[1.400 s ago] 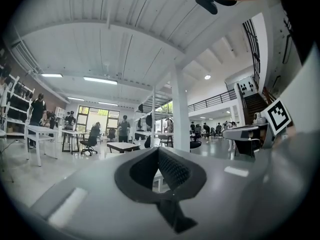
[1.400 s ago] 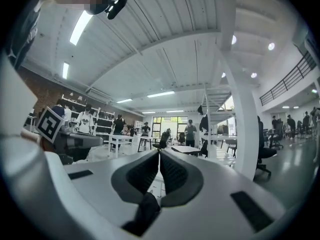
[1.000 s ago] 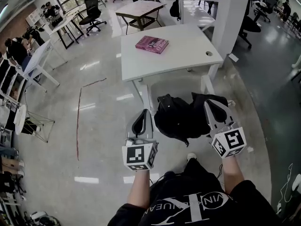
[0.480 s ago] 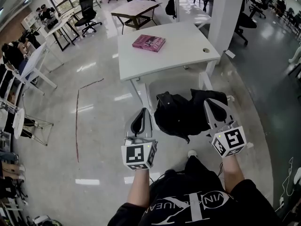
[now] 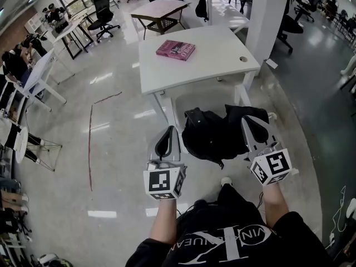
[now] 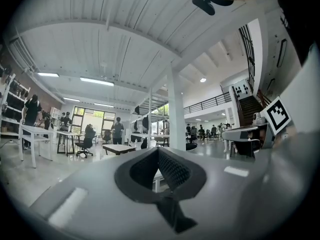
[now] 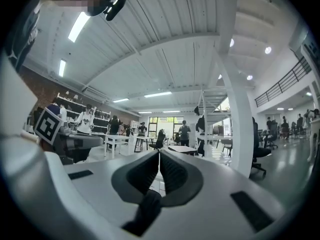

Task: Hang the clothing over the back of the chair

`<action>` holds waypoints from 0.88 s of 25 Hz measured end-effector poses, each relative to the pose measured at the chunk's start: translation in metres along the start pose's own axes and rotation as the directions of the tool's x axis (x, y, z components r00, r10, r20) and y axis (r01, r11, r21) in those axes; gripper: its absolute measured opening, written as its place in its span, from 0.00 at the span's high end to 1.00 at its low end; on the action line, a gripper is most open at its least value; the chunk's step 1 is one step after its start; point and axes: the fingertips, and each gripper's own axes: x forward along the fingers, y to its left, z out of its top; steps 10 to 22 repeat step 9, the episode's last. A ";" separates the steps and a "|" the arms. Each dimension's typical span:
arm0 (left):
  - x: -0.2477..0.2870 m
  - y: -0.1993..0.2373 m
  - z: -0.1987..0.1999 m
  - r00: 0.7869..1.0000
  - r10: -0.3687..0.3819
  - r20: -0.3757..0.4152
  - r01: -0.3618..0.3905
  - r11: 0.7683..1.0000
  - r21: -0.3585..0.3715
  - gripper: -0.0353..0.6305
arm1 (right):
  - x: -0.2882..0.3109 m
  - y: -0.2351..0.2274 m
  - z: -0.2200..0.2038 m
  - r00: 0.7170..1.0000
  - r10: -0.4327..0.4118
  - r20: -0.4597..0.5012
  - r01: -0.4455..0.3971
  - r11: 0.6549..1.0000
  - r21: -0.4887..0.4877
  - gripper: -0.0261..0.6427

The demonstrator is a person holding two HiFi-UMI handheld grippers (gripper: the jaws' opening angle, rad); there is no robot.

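Note:
In the head view a black garment (image 5: 218,136) lies in a heap over a chair that it almost wholly hides, just in front of the white table. My left gripper (image 5: 168,132) is held level to the garment's left, apart from it, its jaws shut with nothing between them. My right gripper (image 5: 249,122) is held level at the garment's right edge, also shut and empty. In the left gripper view the left gripper (image 6: 159,151) shows its pads pressed together. The right gripper (image 7: 159,155) in the right gripper view shows the same. Neither gripper view shows the garment.
A white table (image 5: 211,65) stands beyond the garment with a pink book (image 5: 176,49) on it. A white pillar (image 5: 269,15) rises at its right. Desks, black office chairs (image 5: 105,14) and people fill the far left. A red line (image 5: 90,146) marks the floor.

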 end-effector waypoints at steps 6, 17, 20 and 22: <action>0.005 0.004 0.000 1.000 0.005 -0.002 -0.005 1.000 0.005 0.93 | 0.006 -0.002 0.001 1.000 0.012 0.001 -0.012 1.000 0.005 0.94; 0.007 0.007 0.002 1.000 0.012 -0.001 -0.012 1.000 0.011 0.93 | 0.008 -0.004 0.003 1.000 0.014 0.006 -0.014 1.000 0.009 0.94; 0.007 0.007 0.002 1.000 0.012 -0.001 -0.012 1.000 0.011 0.93 | 0.008 -0.004 0.003 1.000 0.014 0.006 -0.014 1.000 0.009 0.94; 0.007 0.007 0.002 1.000 0.012 -0.001 -0.012 1.000 0.011 0.93 | 0.008 -0.004 0.003 1.000 0.014 0.006 -0.014 1.000 0.009 0.94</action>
